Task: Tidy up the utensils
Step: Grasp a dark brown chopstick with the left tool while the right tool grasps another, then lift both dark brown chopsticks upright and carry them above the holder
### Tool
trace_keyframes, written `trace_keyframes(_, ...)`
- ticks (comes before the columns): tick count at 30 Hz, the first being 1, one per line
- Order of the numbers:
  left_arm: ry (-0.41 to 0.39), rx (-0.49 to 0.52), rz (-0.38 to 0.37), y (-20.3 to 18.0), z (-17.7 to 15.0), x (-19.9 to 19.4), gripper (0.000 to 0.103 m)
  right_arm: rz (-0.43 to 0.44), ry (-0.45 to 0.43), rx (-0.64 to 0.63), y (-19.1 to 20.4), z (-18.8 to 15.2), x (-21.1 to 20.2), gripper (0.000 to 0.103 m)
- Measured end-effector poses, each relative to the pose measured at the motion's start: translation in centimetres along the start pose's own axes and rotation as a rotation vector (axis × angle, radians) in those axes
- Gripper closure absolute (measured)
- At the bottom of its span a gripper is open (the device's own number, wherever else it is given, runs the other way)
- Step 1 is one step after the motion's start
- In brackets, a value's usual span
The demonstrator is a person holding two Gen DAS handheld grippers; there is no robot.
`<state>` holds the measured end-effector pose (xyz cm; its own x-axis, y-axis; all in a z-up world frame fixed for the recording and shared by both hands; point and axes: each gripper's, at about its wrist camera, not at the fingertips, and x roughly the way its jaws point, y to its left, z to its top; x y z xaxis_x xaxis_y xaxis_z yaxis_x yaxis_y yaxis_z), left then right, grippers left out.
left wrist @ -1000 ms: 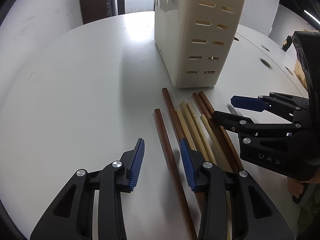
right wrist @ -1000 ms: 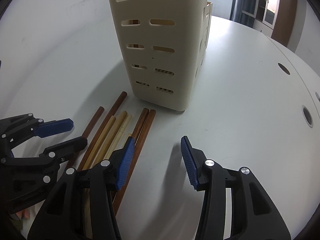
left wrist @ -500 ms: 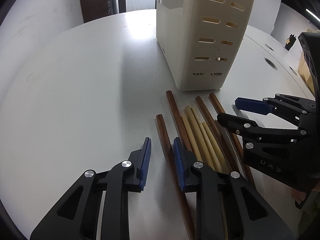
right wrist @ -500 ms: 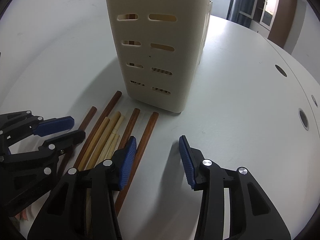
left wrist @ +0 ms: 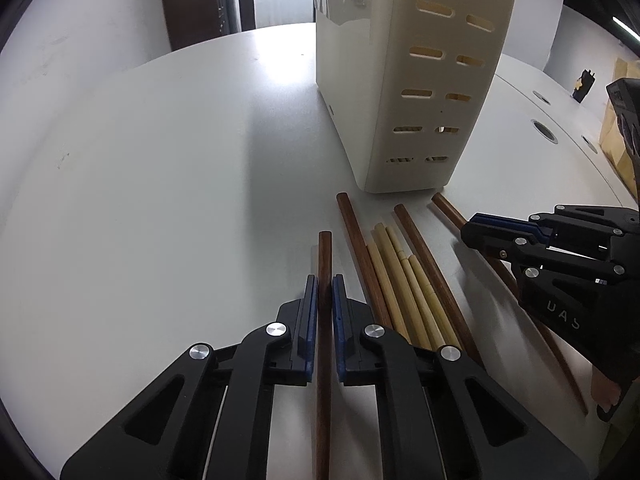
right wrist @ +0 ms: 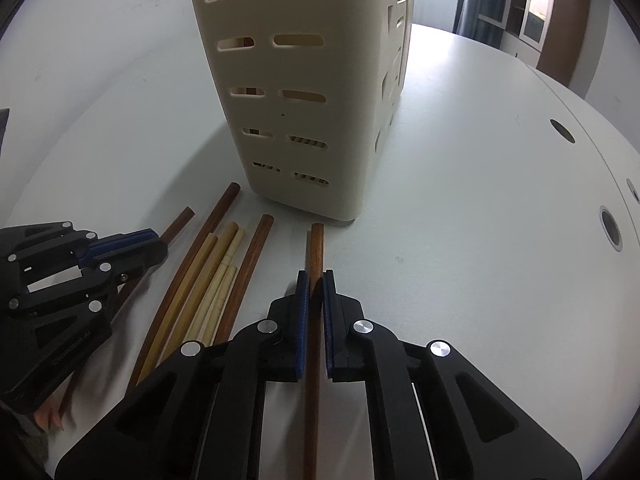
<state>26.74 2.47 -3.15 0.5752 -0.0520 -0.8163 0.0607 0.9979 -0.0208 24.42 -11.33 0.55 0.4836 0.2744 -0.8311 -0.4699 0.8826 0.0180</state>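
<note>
Chopsticks (left wrist: pixel 404 280), dark brown and pale bamboo, lie on the white table (left wrist: pixel 160 160) in front of the cream slotted holder (left wrist: pixel 400 80). The left gripper (left wrist: pixel 325 280) is clamped on the leftmost dark chopstick (left wrist: pixel 325 248). The right gripper (right wrist: pixel 315 276) is clamped on the rightmost dark one (right wrist: pixel 317 244).

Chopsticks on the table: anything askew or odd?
Nothing damaged. The loose dark brown and pale bamboo chopsticks lie fanned unevenly beside the upright cream slotted utensil holder. Each hand-held gripper, left and right, is shut on one outer brown stick.
</note>
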Motion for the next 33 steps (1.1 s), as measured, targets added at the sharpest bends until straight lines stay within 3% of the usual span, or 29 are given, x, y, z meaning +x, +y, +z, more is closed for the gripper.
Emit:
trace_keyframes(9,-0.125,-0.054,-0.022,0.5,1.0,-4.4,0.096,0.026,-0.145,0.010,-0.2,0.6,-5.3,0.095)
trace_keyframes(18,-0.218,-0.037,-0.025,-0.5,2.1,-8.1,0.096,0.033,-0.260,-0.008,0.5,-0.1,-9.7,0.096)
trace_keyframes(19,-0.230,-0.038,-0.027,-0.1,2.3,-8.6,0.096,0.034,-0.272,-0.012,-0.7,1.4,-9.7,0.096)
trace_keyframes(33,-0.360,-0.015,-0.030,-1.5,3.8,-13.9,0.096,0.043,-0.440,-0.024,-0.4,1.7,-13.8,0.096)
